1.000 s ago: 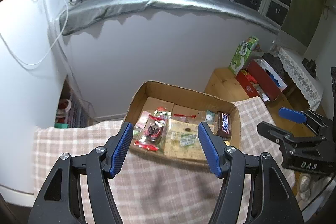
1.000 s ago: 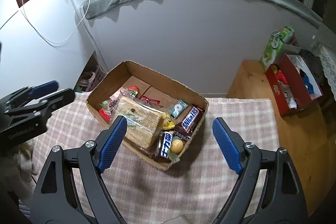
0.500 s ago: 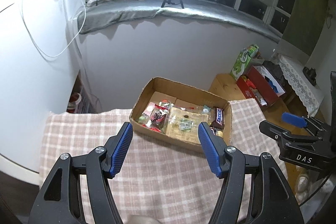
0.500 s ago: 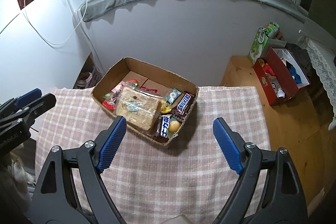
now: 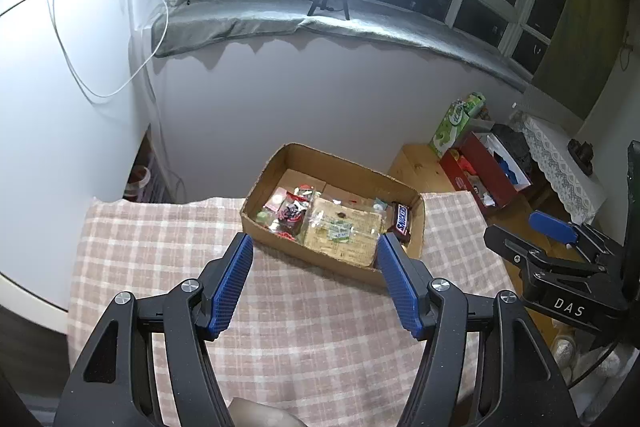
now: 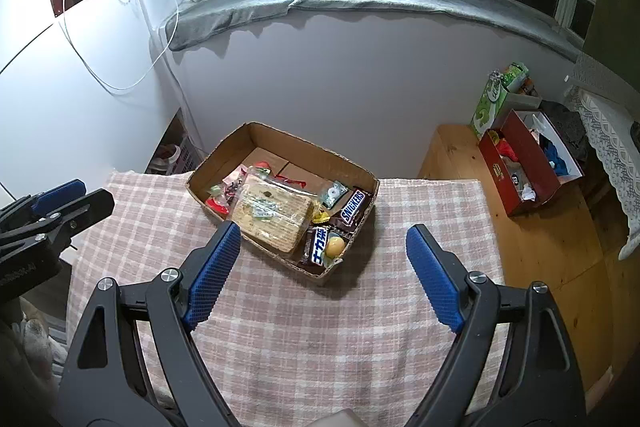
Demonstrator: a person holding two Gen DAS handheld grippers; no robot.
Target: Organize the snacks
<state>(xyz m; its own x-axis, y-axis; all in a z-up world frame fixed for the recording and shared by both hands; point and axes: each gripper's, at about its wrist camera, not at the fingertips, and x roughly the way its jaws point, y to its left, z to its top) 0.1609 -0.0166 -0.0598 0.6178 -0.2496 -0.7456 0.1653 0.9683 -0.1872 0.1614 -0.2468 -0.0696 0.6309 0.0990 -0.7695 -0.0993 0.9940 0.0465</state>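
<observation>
Left wrist view: the left gripper [image 5: 314, 281] stands with its jaws moderately wide and nothing between the blue ribbed pads. It hangs above the pink-and-white checked tablecloth [image 5: 160, 247], short of the open brown cardboard box [image 5: 332, 163], which sits at the far edge of the table. The box holds the snacks: a large clear-wrapped pack of tan crackers [image 5: 342, 231], a brown Snickers bar [image 5: 402, 221] by the right wall, and small red and green packets [image 5: 286, 211] on the left. The right gripper [image 5: 550, 231] shows at the right edge, empty.

Right wrist view: the right gripper [image 6: 324, 263] stands wide, holding nothing, near the box's front corner. Only this view shows a second bar with blue-and-white lettering [image 6: 319, 246] and a round yellow sweet [image 6: 334, 247] in that corner.

Progress, as a judgement: no snack lies loose on the cloth, so gathering appears complete or nearly so. Whether tidying within the box remains cannot be determined.
</observation>
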